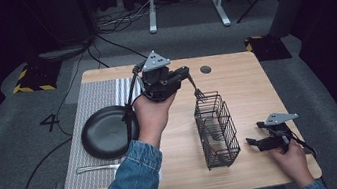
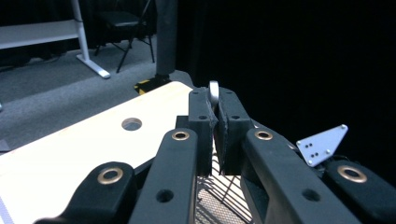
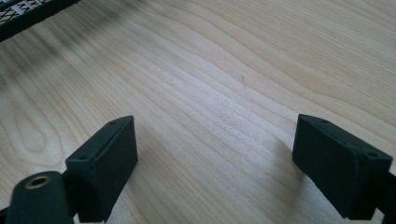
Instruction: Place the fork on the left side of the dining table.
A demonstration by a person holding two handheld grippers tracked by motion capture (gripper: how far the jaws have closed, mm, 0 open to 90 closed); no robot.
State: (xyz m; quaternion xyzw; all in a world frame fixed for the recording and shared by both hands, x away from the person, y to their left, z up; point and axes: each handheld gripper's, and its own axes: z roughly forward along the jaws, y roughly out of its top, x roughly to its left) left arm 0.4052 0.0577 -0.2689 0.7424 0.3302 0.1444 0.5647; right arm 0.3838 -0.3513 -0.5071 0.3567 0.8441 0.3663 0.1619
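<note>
Above the middle of the wooden bench (image 1: pixel 245 83), the left tool (image 1: pixel 186 74) is raised in the person's left hand (image 1: pixel 151 112), its jaws pressed close together on the handle of a metal fork (image 1: pixel 194 86); the fork hangs with its tines down, right at the far rim of a black wire basket (image 1: pixel 217 130) that stands upright on the bench. From the left gripper view, the rounded silver end of the fork pokes up between the clamped pads (image 2: pixel 200 116), with the basket's wires below. Left of the basket, a dark round plate (image 1: pixel 106 132) rests on a striped grey placemat (image 1: pixel 93 98), and a piece of silver cutlery (image 1: pixel 97 168) lies on the mat just nearer the person than the plate. Near the bench's right front corner, the right tool (image 1: pixel 250 141) lies low over the bare wood in the right hand (image 1: pixel 292 159), its jaws spread wide with nothing between them
</note>
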